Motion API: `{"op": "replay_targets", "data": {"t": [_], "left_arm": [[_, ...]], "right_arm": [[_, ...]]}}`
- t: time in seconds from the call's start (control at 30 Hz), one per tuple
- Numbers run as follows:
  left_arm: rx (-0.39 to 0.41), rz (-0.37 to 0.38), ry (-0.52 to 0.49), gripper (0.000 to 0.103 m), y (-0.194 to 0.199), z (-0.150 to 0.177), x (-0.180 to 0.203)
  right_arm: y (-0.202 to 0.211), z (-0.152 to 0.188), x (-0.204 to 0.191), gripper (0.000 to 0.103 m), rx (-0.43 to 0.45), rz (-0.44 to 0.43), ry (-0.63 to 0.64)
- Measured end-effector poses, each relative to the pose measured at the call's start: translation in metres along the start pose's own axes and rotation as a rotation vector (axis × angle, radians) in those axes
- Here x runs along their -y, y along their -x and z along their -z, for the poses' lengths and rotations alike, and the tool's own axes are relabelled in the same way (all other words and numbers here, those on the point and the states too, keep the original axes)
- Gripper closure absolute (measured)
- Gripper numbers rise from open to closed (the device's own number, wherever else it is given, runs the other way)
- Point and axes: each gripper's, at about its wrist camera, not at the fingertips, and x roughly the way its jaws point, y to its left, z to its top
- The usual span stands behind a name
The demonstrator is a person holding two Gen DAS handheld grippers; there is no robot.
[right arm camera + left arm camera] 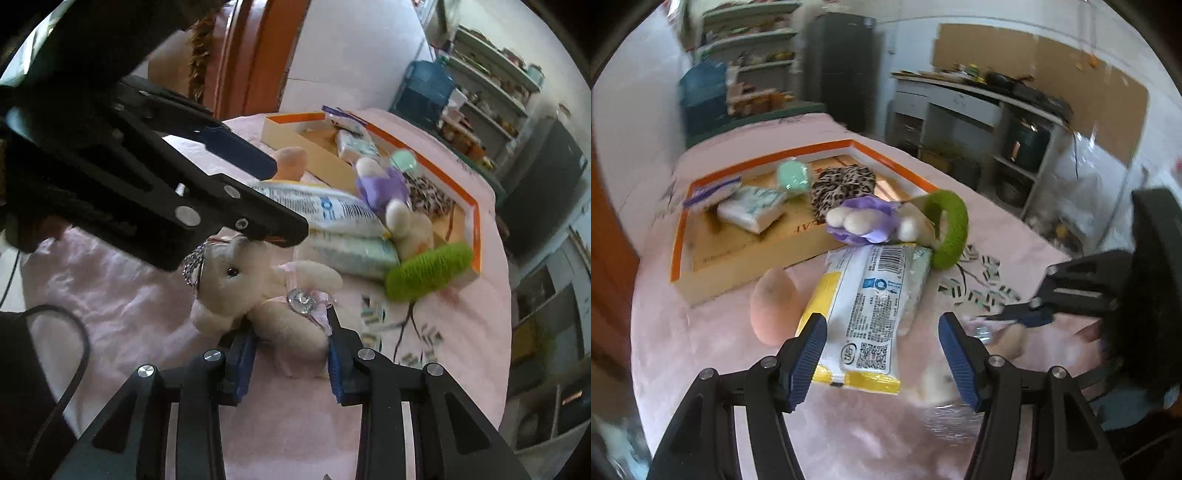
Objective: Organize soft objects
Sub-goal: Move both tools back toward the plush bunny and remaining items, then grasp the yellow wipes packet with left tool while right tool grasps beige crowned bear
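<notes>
Gripping the cream teddy bear (258, 295) beside the orange-rimmed box (474, 206), your right gripper (291, 354) pinches its body; your left gripper (882, 354) straddles the tissue pack (864, 310), wide. Next, probably lift the bear into the box.

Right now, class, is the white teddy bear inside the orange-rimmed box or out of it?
Out. The white teddy bear lies on the pink cloth, between the right gripper's pads, apart from the box.
</notes>
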Motion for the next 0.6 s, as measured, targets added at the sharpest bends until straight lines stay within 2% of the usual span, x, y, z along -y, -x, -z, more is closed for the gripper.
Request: {"op": "replay_targets", "data": {"t": [0.2, 0.27, 0.37, 0.5, 0.6], "left_arm": [[-0.005, -0.081, -0.212, 0.043, -0.012, 0.01, 0.013], [-0.01, -0.149, -0.26, 0.059, -0.017, 0.011, 0.017], [-0.005, -0.239, -0.317, 0.063, -0.023, 0.012, 0.02], [0.026, -0.266, -0.353, 0.073, -0.019, 0.016, 0.027], [0.05, -0.262, -0.334, 0.078, -0.013, 0.017, 0.027]], "right_arm": [[0.019, 0.018, 0.005, 0.069, 0.005, -0.04, -0.144], [0.022, 0.021, 0.007, 0.069, 0.008, -0.041, -0.172], [0.024, 0.021, 0.007, 0.069, 0.017, -0.04, -0.189], [0.028, 0.021, 0.01, 0.069, 0.027, -0.05, -0.222], [0.031, 0.02, 0.018, 0.069, 0.043, -0.073, -0.278]]}}
